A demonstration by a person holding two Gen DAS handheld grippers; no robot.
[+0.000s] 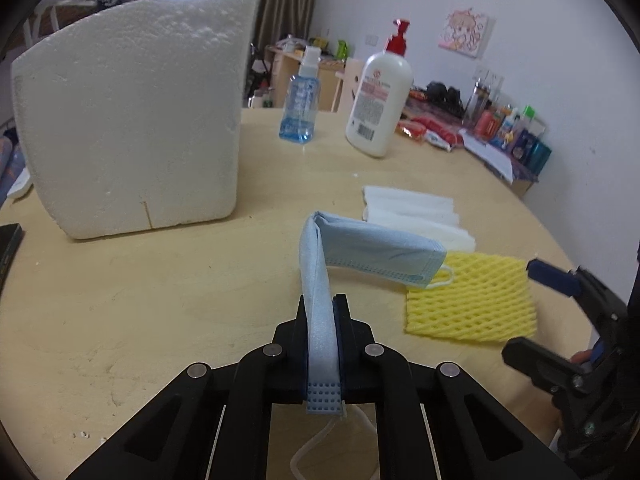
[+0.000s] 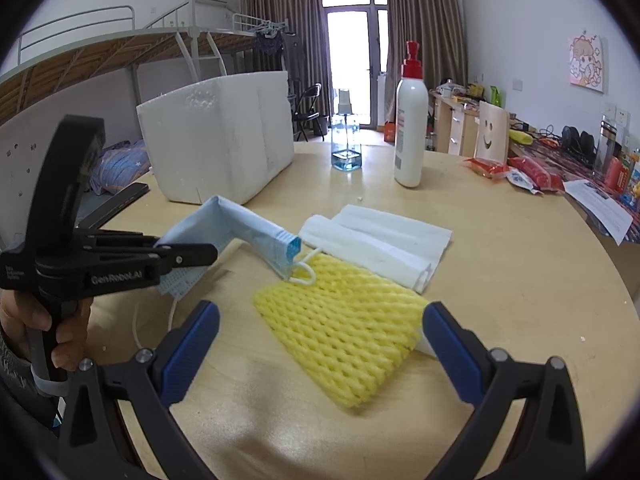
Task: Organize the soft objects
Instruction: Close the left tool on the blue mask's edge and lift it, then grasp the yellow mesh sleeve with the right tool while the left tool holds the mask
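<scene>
My left gripper (image 1: 322, 304) is shut on a light blue face mask (image 1: 376, 252), which bends upward from the jaws and folds over to the right. From the right wrist view the same mask (image 2: 240, 228) hangs from the left gripper (image 2: 200, 254), its far end and ear loop resting on a yellow foam net (image 2: 344, 332). A folded white cloth (image 2: 380, 240) lies just behind the net. My right gripper (image 2: 320, 340) stands open, its blue pads on either side of the near end of the net. In the left wrist view the net (image 1: 472, 300) and the cloth (image 1: 416, 212) lie right of the mask.
A white foam box (image 1: 132, 120) stands at the left on the round wooden table (image 1: 160, 300). A blue spray bottle (image 1: 300, 100) and a white lotion bottle (image 1: 380, 96) stand at the back. Red packets (image 2: 516, 174) and papers (image 2: 600, 204) lie at the far right. A hand (image 2: 52, 332) holds the left gripper's handle.
</scene>
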